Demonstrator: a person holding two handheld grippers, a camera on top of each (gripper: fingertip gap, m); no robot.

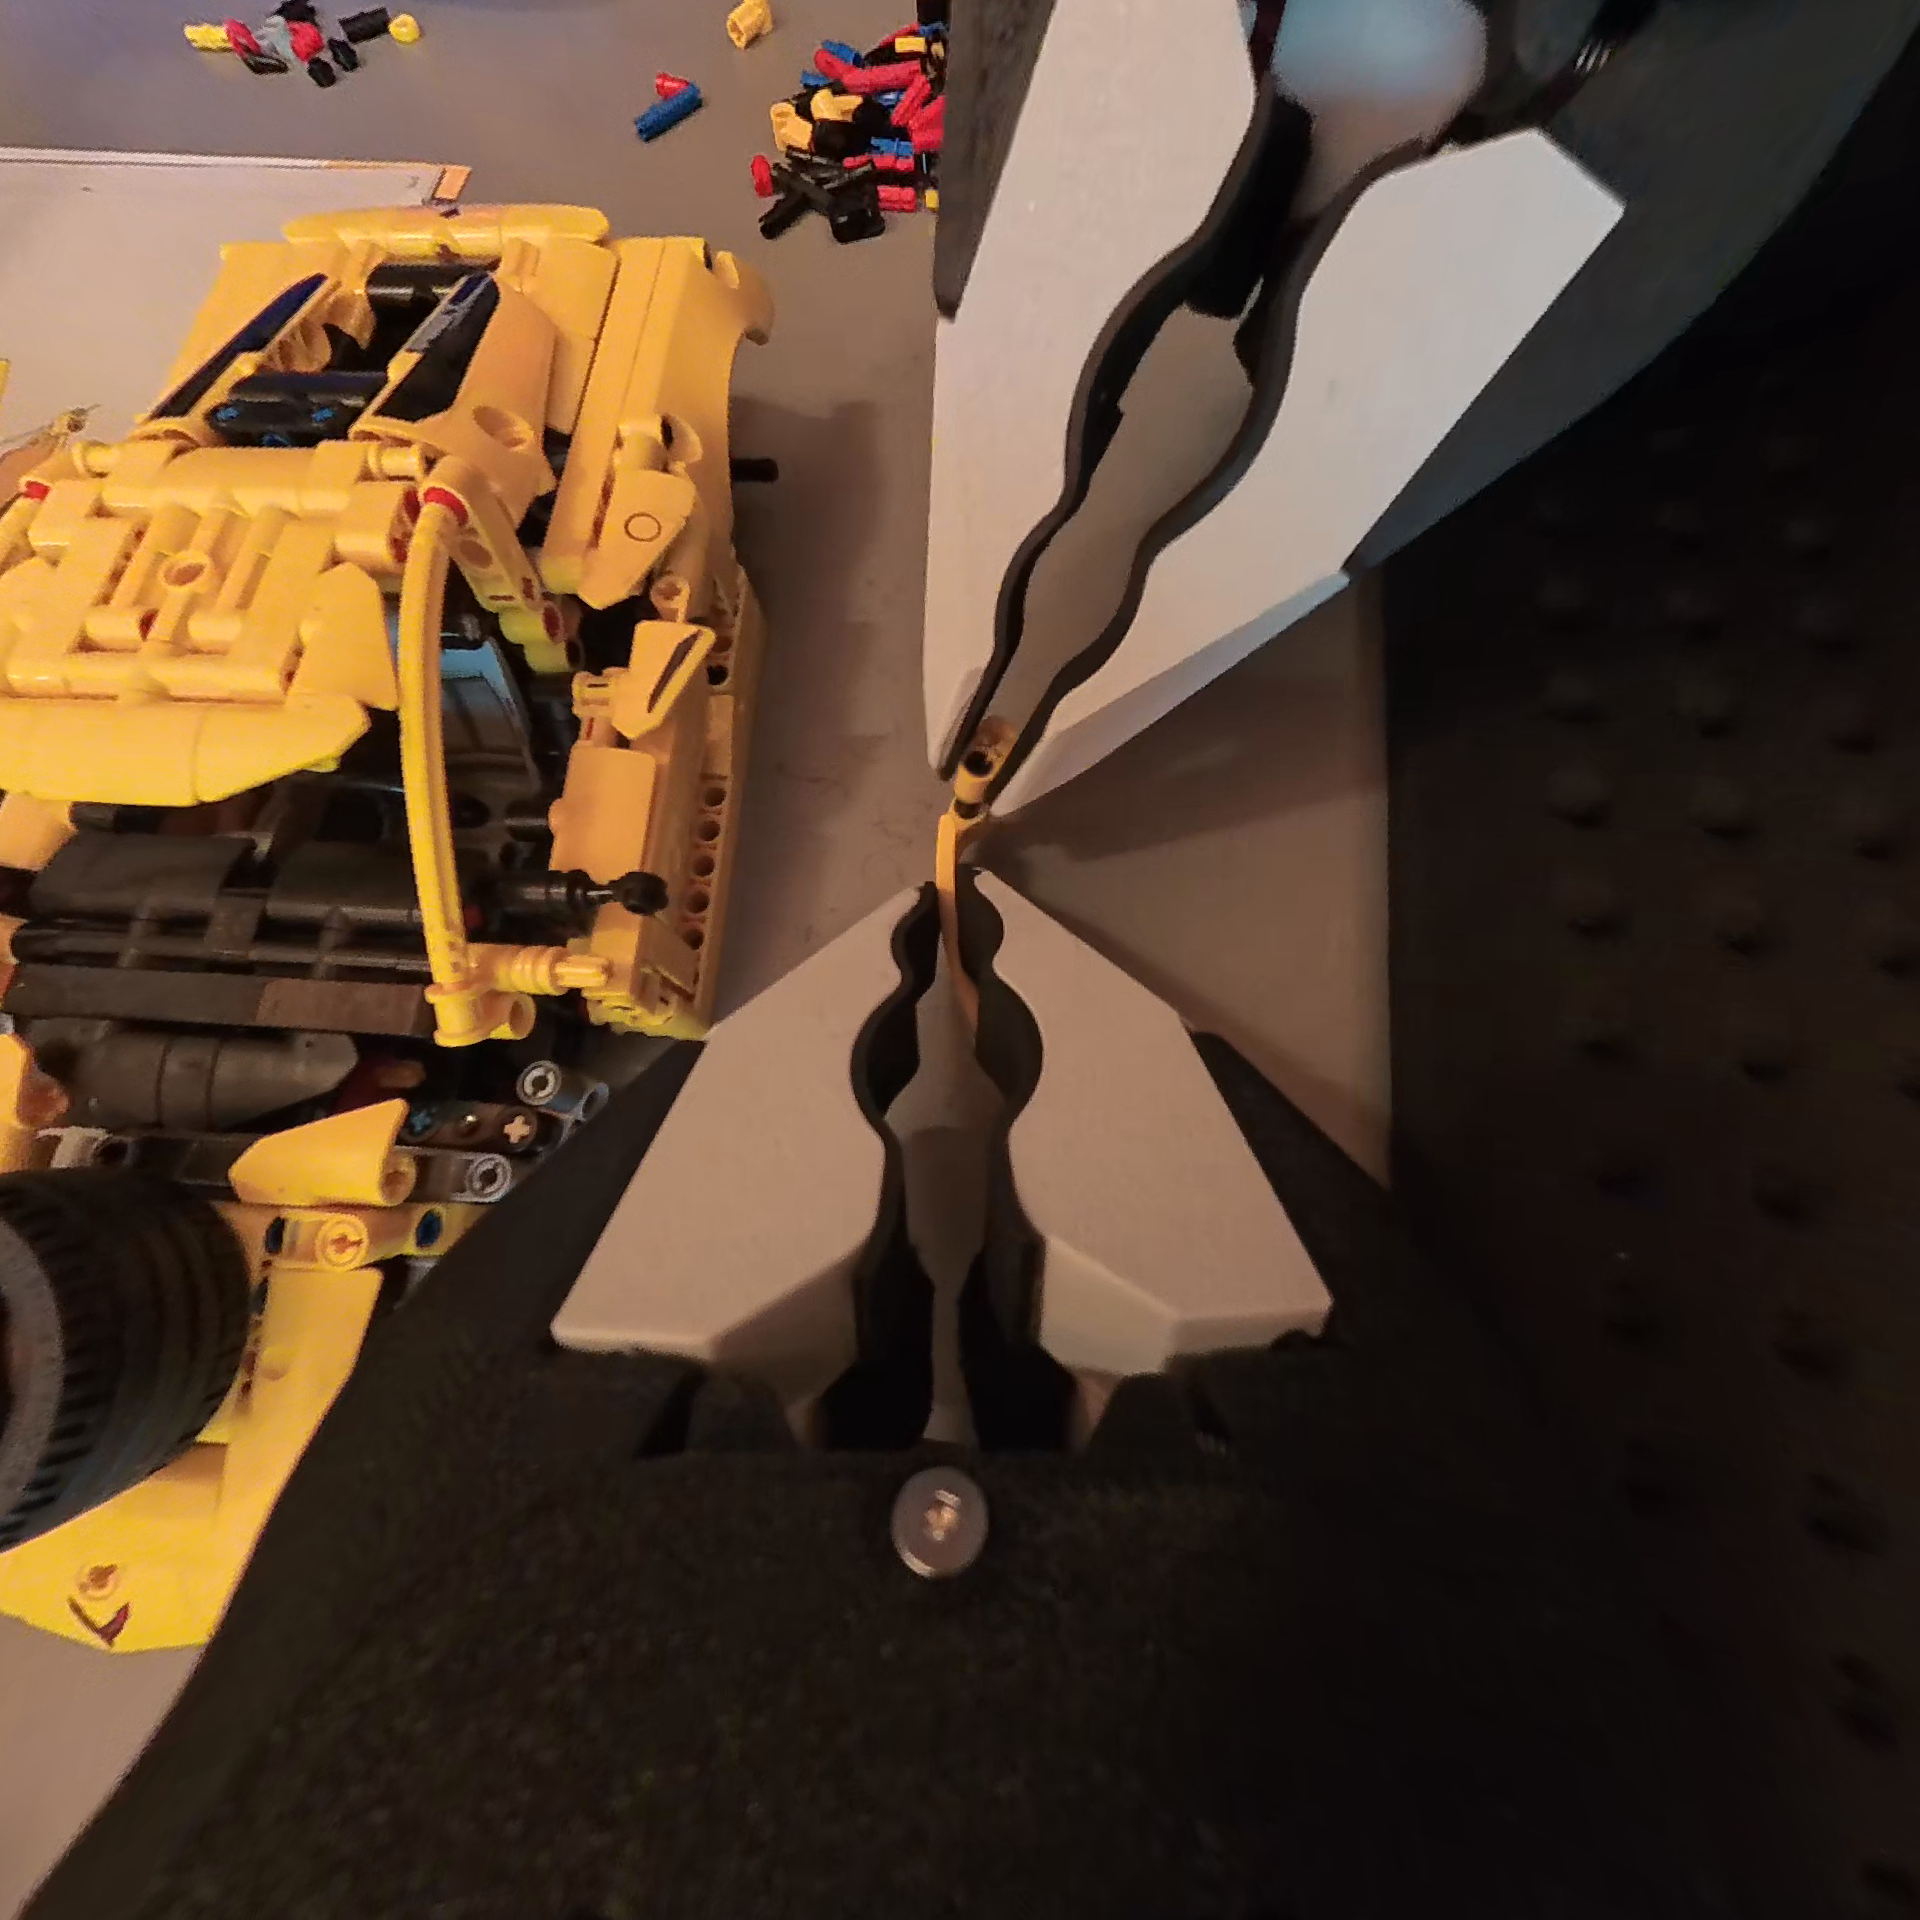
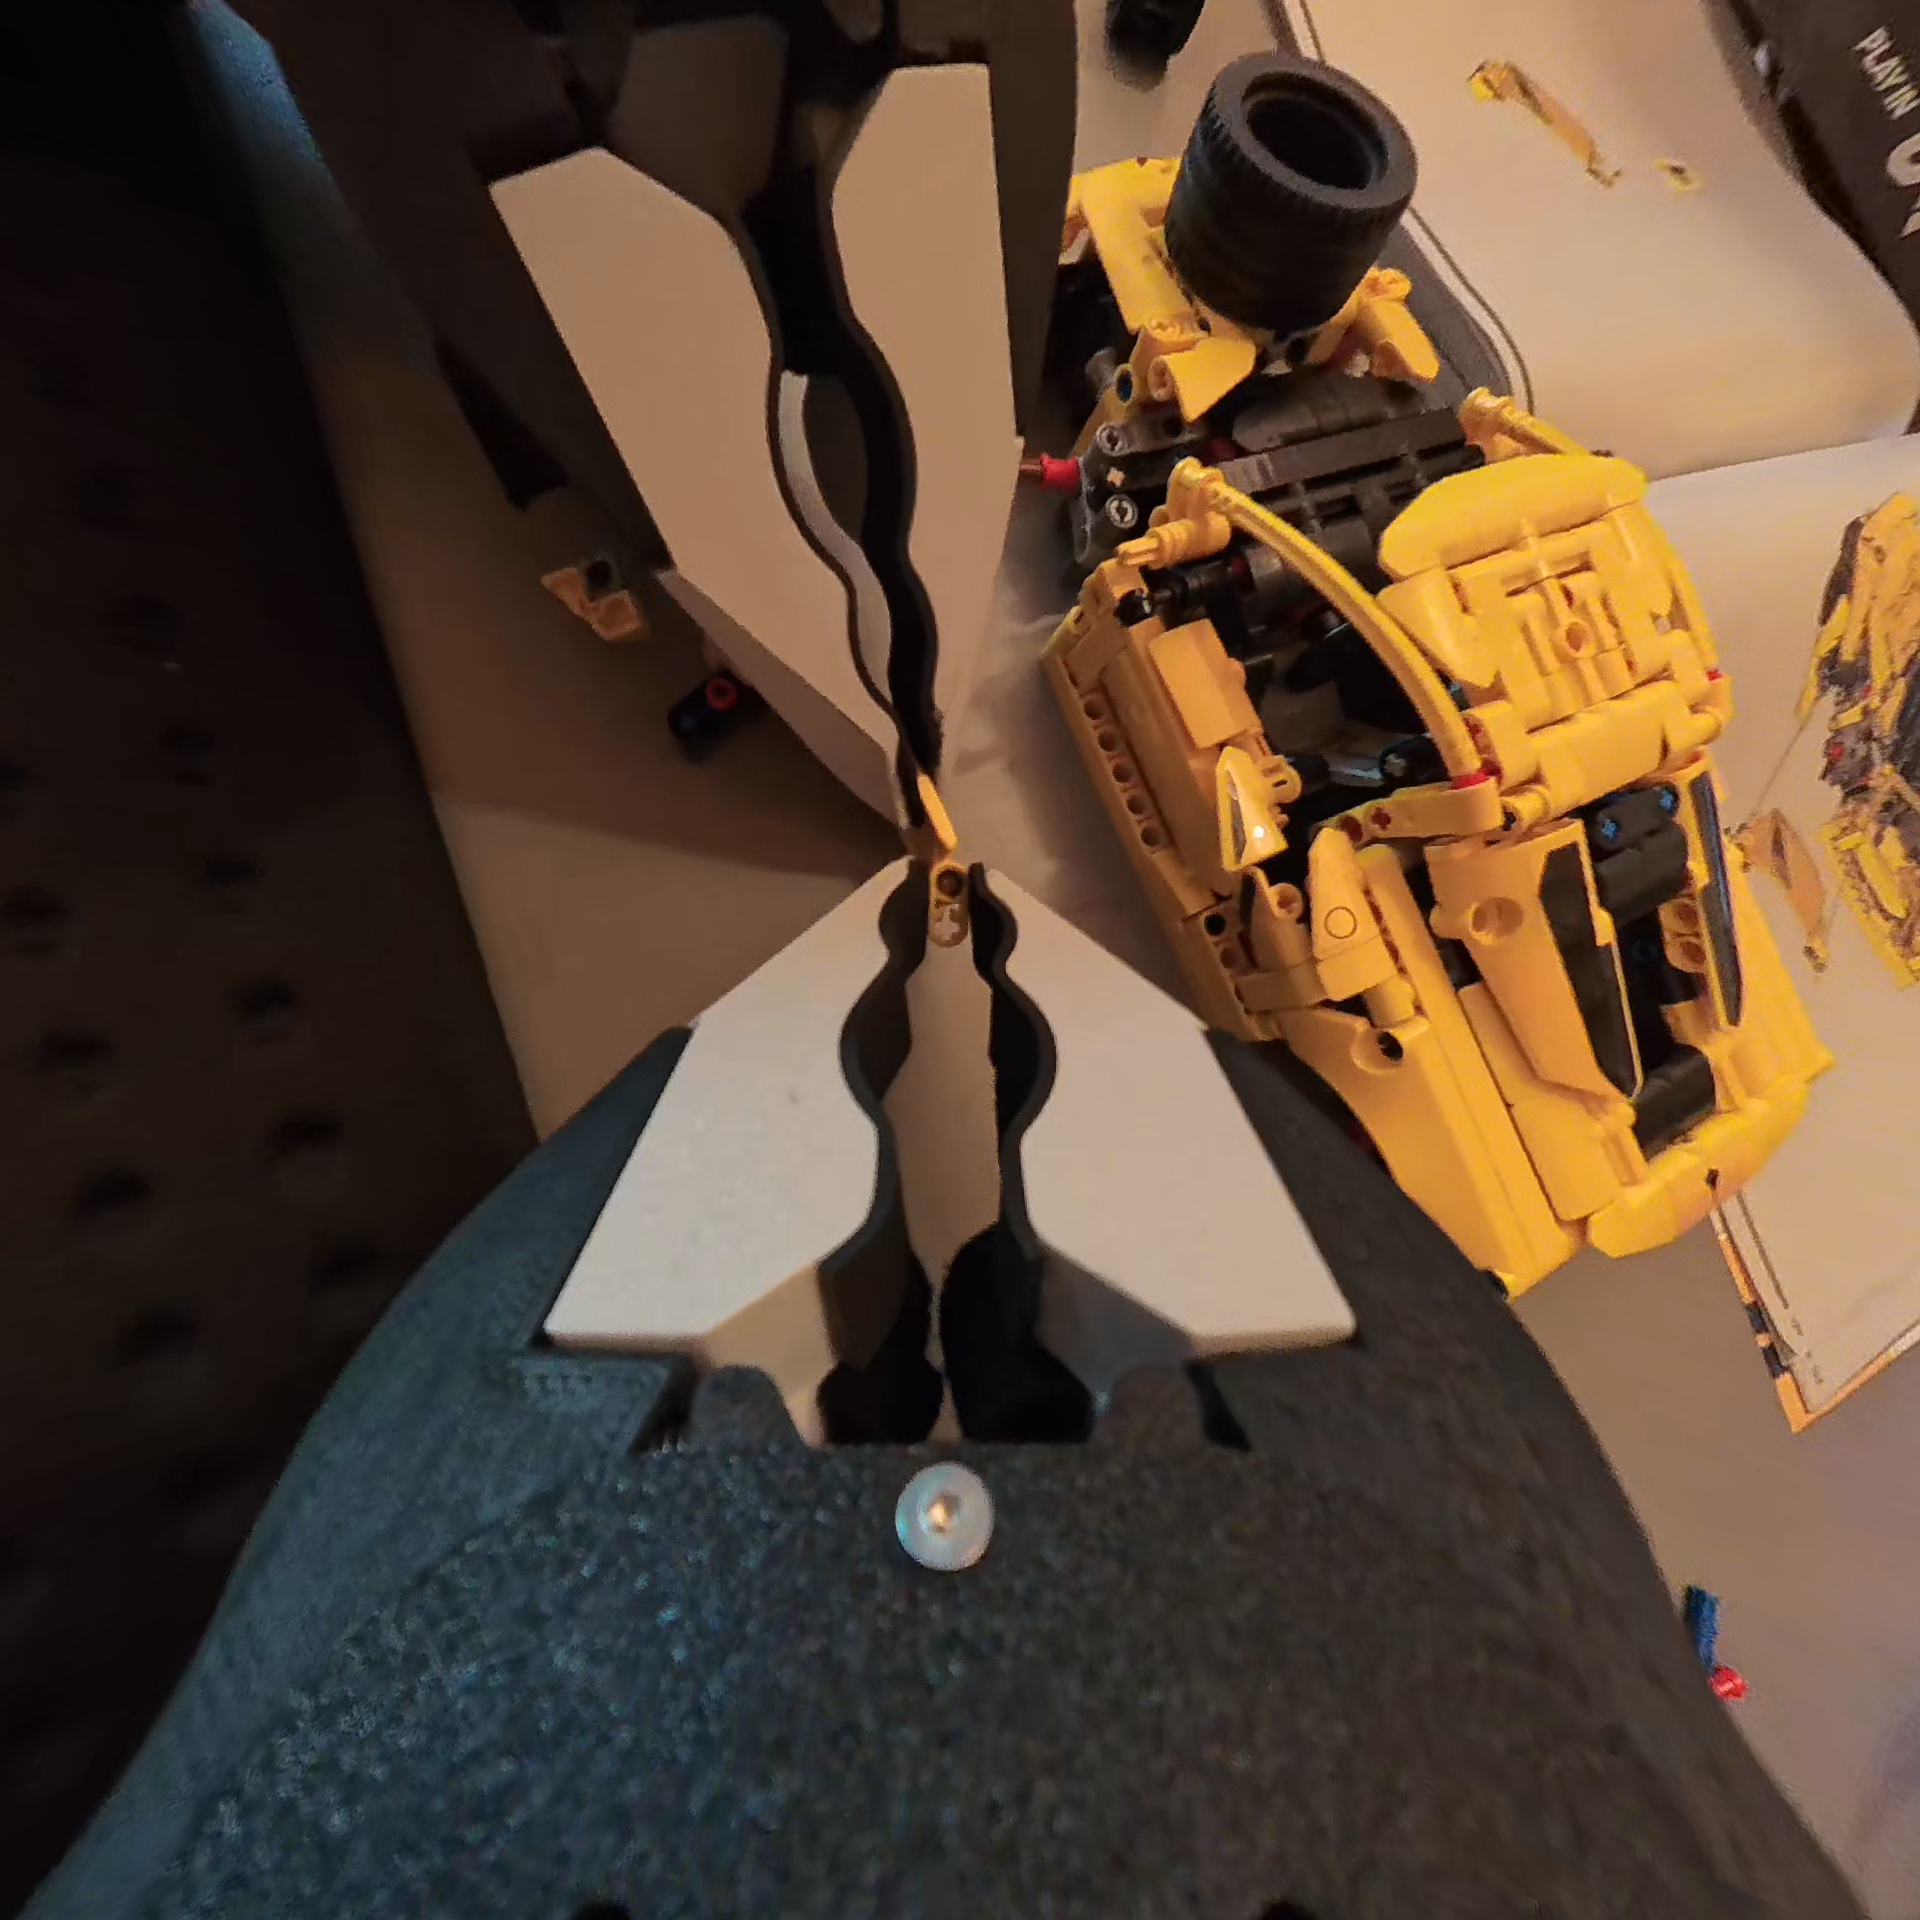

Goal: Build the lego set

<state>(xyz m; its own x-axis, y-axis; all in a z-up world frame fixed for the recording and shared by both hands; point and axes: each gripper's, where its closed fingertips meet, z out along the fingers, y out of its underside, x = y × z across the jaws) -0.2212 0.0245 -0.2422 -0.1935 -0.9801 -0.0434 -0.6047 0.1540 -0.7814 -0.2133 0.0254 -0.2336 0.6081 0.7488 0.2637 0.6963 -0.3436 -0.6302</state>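
Note:
A partly built yellow lego car (image 1: 312, 582) lies on the table left of both grippers; it also shows in the right wrist view (image 2: 1455, 831). My left gripper (image 1: 945, 899) is shut on a thin yellow flexible piece (image 1: 951, 862). My right gripper (image 2: 948, 883) is shut on a small yellow connector (image 2: 948, 914) with holes. The two grippers meet tip to tip just beside the car, and the thin piece touches the connector (image 1: 982, 764). The left gripper (image 2: 925, 800) enters the right wrist view from above. The right gripper (image 1: 977, 779) enters the left wrist view from above.
A black tyre (image 2: 1288, 197) sits at one end of the car. A pile of red, blue, black and yellow loose pieces (image 1: 862, 135) lies beyond the car. An open instruction booklet (image 2: 1818, 644) lies under and behind the car. A dark studded mat (image 1: 1662, 935) borders the table. The tips of both grippers are at nearly the same place.

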